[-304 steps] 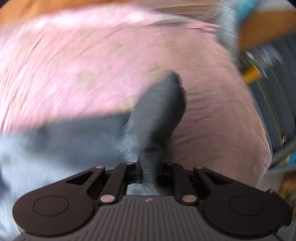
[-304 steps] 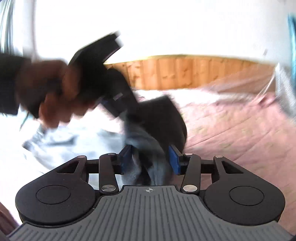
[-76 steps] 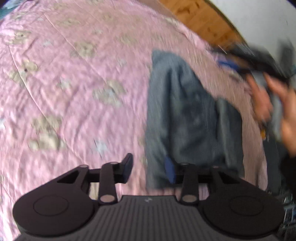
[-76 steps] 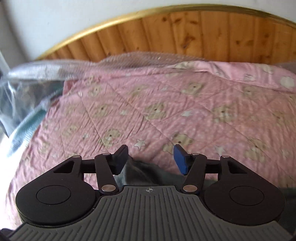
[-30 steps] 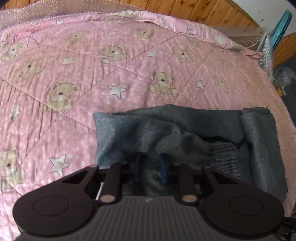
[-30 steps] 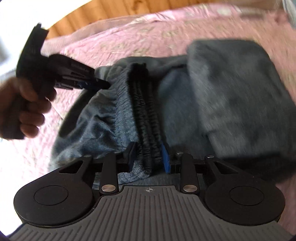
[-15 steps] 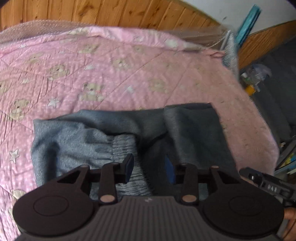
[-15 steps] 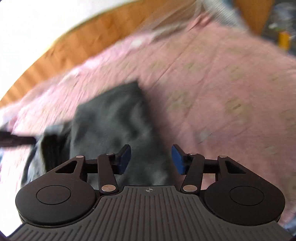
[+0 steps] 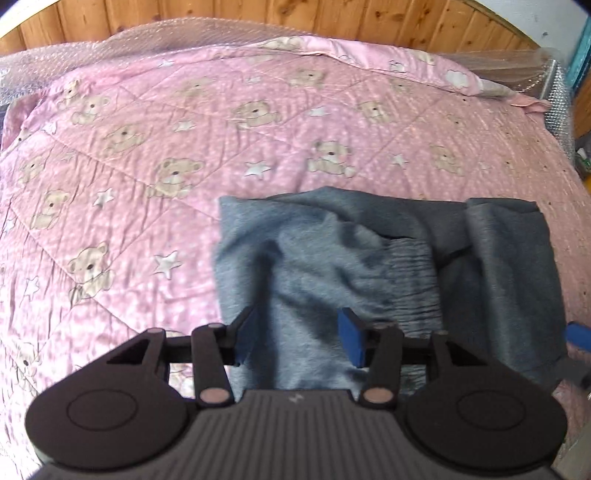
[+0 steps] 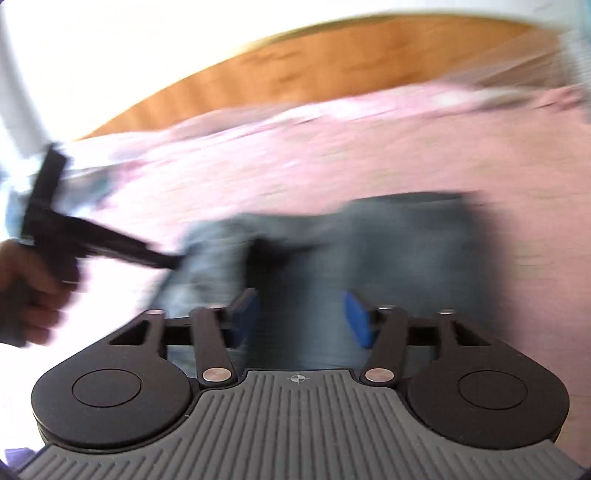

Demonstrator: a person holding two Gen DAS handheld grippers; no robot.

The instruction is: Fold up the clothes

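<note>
Both my grippers, left [image 9: 297, 338] and right [image 10: 301, 319], pinched the trousers [image 9: 388, 266] 1 second ago and now hang over them empty, jaws opening; trousers lie folded on the quilt [image 9: 147, 166], so I judge this fold placed.

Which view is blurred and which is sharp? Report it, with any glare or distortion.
Left wrist view: mostly sharp, the grey garment and pink bear quilt read clearly; fisheye bends the wooden headboard. Right wrist view: heavy motion smear across the garment and the left gripper; the wall at top is blown out white.
</note>
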